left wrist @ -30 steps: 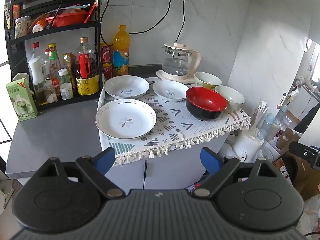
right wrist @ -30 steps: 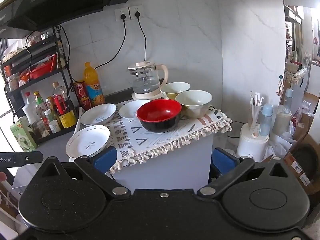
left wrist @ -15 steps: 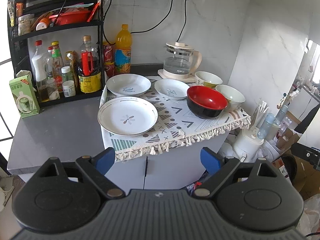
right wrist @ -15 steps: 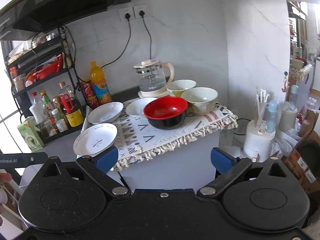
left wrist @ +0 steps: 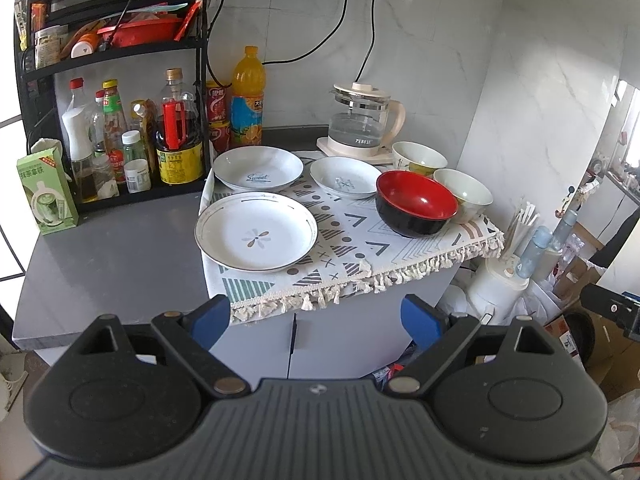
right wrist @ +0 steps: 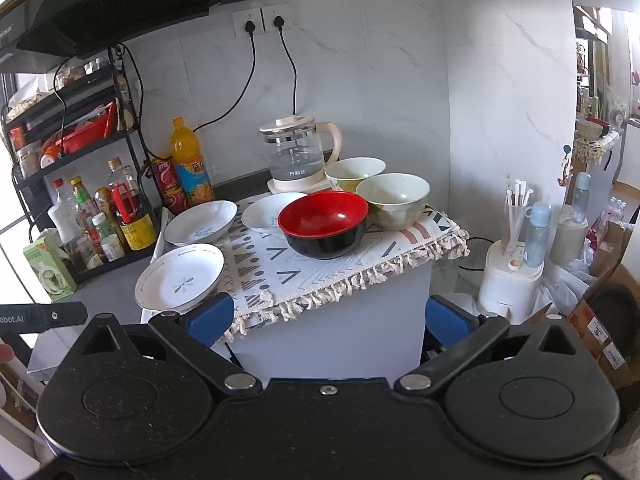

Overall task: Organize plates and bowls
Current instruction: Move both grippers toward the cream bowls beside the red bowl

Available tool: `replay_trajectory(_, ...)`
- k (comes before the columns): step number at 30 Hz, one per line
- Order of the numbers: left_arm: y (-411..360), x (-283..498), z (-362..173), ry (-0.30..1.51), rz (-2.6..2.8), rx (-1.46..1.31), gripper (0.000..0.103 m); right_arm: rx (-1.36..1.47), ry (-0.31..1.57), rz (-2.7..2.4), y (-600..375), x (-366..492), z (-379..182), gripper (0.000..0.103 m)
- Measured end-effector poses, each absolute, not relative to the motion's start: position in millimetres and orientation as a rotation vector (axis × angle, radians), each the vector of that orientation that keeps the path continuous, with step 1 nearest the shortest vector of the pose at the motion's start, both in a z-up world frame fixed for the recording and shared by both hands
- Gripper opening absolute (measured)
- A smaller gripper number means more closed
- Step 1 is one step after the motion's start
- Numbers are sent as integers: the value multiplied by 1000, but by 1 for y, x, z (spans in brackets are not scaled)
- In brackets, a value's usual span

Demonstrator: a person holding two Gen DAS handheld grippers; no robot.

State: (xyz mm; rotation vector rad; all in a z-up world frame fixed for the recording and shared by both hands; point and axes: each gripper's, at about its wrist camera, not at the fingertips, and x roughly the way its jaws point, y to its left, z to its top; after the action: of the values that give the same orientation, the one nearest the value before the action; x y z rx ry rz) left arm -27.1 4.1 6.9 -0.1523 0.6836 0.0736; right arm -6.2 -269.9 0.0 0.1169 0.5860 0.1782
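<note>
We hold both tools short of the counter, and nothing is picked up yet: the left gripper [left wrist: 316,318] has its jaws spread wide with nothing between them, and the right gripper [right wrist: 330,318] is likewise agape and empty. The crockery all sits on the patterned cloth [left wrist: 360,248] that drapes over the counter's front edge. The flower plate [left wrist: 256,236] lies nearest us at the cloth's left, the plate marked "Sweet" [left wrist: 258,168] behind it, and a smaller dish [left wrist: 346,178] to the right of that. The red bowl [left wrist: 416,208] stands at the right, touching or almost touching the pale bowl [left wrist: 466,194], with a third bowl [left wrist: 418,158] behind, beside the kettle [left wrist: 362,124]. We judge the sensible start is the approach to stacking: plates with the left tool, bowls with the right. To do it well, we should come in low and level, slip one finger under a rim and the other over it, and grip firmly, since glazed ware is likely slick. We must lift straight up so the loose cloth does not drag, and keep clear of the kettle
</note>
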Motion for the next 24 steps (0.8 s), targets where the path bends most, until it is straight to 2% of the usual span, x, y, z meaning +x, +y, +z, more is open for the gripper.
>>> replay_trajectory(24,-7,-15,-2,701,71,-135,91,152,603,195,-276,2,-6,103)
